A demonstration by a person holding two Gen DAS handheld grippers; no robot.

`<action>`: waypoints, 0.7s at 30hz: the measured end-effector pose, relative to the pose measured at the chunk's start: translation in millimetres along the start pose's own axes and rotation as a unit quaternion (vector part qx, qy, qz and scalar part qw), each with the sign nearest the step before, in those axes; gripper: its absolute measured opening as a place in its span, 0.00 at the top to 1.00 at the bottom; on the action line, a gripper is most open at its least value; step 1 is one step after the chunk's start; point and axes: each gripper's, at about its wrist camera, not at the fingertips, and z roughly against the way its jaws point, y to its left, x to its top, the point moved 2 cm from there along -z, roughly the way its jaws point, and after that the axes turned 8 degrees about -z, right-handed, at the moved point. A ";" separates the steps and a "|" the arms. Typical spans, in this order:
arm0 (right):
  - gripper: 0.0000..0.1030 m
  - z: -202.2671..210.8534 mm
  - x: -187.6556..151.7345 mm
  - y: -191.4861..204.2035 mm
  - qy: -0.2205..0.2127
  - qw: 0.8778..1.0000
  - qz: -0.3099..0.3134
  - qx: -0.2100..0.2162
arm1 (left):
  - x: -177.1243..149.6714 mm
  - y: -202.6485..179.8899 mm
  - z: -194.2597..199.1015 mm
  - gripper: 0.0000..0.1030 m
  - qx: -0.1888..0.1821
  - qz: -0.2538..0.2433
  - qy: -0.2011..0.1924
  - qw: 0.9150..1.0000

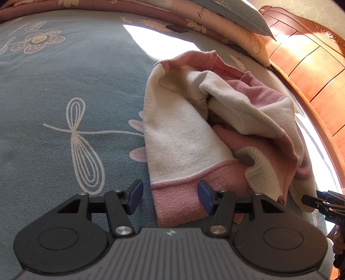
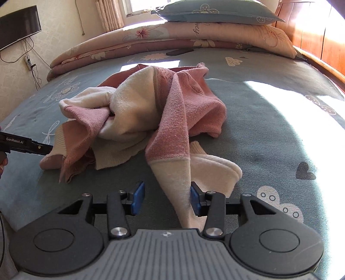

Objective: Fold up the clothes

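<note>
Lying crumpled on the bedsheet [image 1: 54, 86], the sweater [image 1: 194, 120] reached between both pairs of parted jaws: its hem inside the left gripper [image 1: 170, 198], a sleeve inside the right gripper [image 2: 167, 199], neither clamped.

Bed [image 2: 269, 120] with blue floral sheet carries a crumpled pink-and-cream sweater [image 2: 138, 112] at centre; folded quilt [image 2: 172, 36] and pillow [image 2: 215, 10] lie at the far edge.

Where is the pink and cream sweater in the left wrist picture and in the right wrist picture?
Left wrist: the sweater fills centre-right, reaching down between the left gripper's pads.
Right wrist: centre, one sleeve trailing to the right gripper.
Shared landmark: the blue pillow on folded quilts.
</note>
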 end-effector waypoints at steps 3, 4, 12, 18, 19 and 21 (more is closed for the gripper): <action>0.53 -7.9 -7.3 1.6 -0.004 1.000 -0.002 -0.003 | -1.4 0.3 -3.0 0.46 -0.005 0.006 -0.004 1.000; 0.53 -10.1 -9.1 1.7 -0.006 1.000 -0.002 -0.006 | -1.5 -0.4 -3.4 0.46 -0.006 0.005 -0.007 1.000; 0.52 -17.2 -15.7 -1.3 -0.020 1.000 -0.001 -0.005 | -3.2 -6.7 2.0 0.48 -0.024 0.008 -0.057 0.998; 0.48 -20.1 -20.5 0.7 -0.026 1.000 0.010 -0.005 | -5.9 -8.1 7.4 0.65 -0.035 0.010 -0.091 0.995; 0.46 -20.5 -20.7 1.2 -0.025 1.000 0.011 -0.005 | -6.6 -7.6 7.8 0.73 -0.025 0.011 -0.096 0.995; 0.44 -21.1 -21.2 2.8 -0.025 1.000 0.013 -0.005 | -8.6 -6.4 7.0 0.76 -0.017 0.009 -0.100 0.995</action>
